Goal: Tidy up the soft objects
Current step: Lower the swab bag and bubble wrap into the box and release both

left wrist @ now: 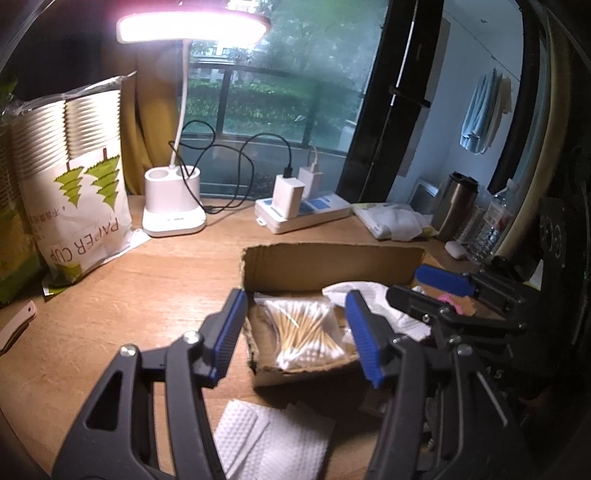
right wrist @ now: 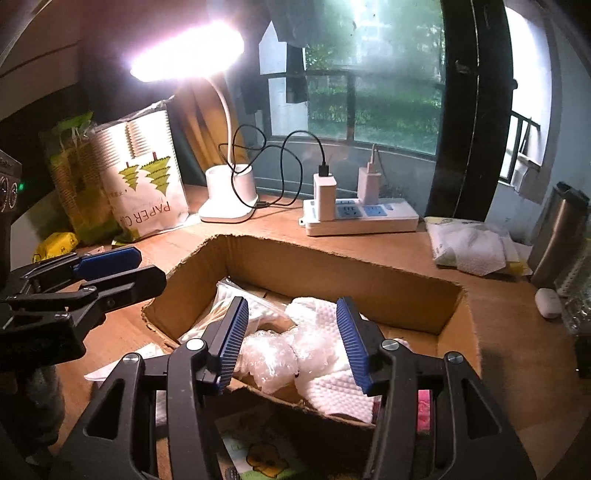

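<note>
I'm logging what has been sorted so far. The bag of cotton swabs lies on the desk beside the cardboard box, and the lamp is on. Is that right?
Not quite. The bag of cotton swabs lies inside the cardboard box, not on the desk beside it; the left wrist view shows it on the box floor. The lamp is on, as you say.

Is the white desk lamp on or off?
On. The white desk lamp has a head glowing bright, washing out both views and lighting the wooden desk.
</note>
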Tool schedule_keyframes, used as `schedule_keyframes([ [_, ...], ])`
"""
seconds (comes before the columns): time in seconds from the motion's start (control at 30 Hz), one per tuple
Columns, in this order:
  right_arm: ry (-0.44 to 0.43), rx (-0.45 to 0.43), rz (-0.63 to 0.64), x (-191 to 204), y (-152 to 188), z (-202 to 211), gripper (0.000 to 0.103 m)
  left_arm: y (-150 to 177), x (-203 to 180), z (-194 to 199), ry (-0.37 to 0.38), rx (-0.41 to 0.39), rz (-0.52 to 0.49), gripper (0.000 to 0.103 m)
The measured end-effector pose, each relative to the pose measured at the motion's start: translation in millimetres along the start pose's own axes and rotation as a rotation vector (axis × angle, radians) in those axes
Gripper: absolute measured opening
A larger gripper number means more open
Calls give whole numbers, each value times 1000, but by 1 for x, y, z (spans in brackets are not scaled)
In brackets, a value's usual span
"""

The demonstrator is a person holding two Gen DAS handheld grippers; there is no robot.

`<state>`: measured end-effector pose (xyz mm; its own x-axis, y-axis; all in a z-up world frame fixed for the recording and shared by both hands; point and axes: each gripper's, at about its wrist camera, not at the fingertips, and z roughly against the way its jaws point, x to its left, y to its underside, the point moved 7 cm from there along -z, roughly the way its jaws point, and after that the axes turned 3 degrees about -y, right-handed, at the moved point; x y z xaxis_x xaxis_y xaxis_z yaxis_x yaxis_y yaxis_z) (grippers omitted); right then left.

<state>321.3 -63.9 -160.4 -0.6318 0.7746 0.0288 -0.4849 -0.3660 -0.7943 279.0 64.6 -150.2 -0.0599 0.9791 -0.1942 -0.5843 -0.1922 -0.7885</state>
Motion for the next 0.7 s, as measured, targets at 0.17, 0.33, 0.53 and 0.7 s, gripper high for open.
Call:
schedule_keyframes([
  [0.17, 12, -21, -1, 0, -1, 16, 52, 0, -7, 9, 10, -12, -13, 58],
  [0.33, 18, -39, -5, 0, 0, 31, 53, 3, -15, 16, 19, -19, -28, 63],
  [0.53, 35, -61, -10, -1, 2, 50, 53, 6, -23, 25, 31, -30, -30, 72],
  [0.7, 57, -76, -20, -7, 7, 65, 54, 10, -25, 33, 30, -33, -34, 72],
])
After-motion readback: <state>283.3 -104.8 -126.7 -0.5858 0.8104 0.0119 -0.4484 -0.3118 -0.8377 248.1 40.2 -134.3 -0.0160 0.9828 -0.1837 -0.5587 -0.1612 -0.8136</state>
